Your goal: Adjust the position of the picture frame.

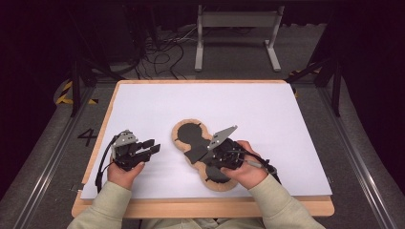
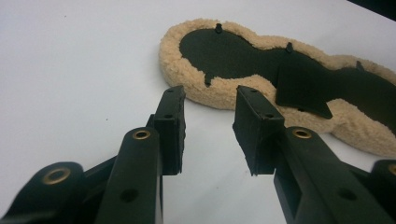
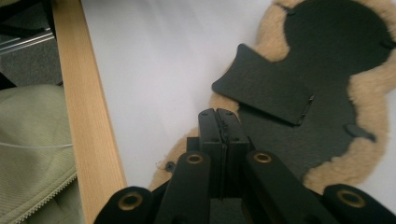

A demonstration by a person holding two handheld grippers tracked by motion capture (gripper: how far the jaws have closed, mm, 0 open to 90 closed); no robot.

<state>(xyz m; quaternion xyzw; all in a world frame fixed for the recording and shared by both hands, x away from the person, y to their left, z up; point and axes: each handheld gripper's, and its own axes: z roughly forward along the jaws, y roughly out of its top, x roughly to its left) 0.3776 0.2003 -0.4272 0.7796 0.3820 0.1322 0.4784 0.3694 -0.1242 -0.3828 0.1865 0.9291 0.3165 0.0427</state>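
A peanut-shaped pad [image 1: 179, 137] with a tan fleece rim and black centre lies on the white table top [image 1: 248, 109]. A loose black flap [image 1: 195, 152] rests across its waist. My left gripper [image 1: 154, 146] hovers left of the pad, open and empty. In the left gripper view its jaws [image 2: 211, 93] point at the pad's fleece edge [image 2: 187, 77], the flap [image 2: 303, 84] beyond. My right gripper [image 1: 204, 155] sits over the pad's near lobe, shut with nothing between the jaws. In the right gripper view, its tips [image 3: 218, 113] stand just short of the flap [image 3: 266, 86] on the pad [image 3: 327, 42].
The table's wooden front edge [image 3: 88, 116] runs close beside the right gripper, with a green sleeve [image 3: 32, 140] past it. Behind the table, a grey metal stand [image 1: 236, 21] and loose cables [image 1: 162, 52] sit on the floor.
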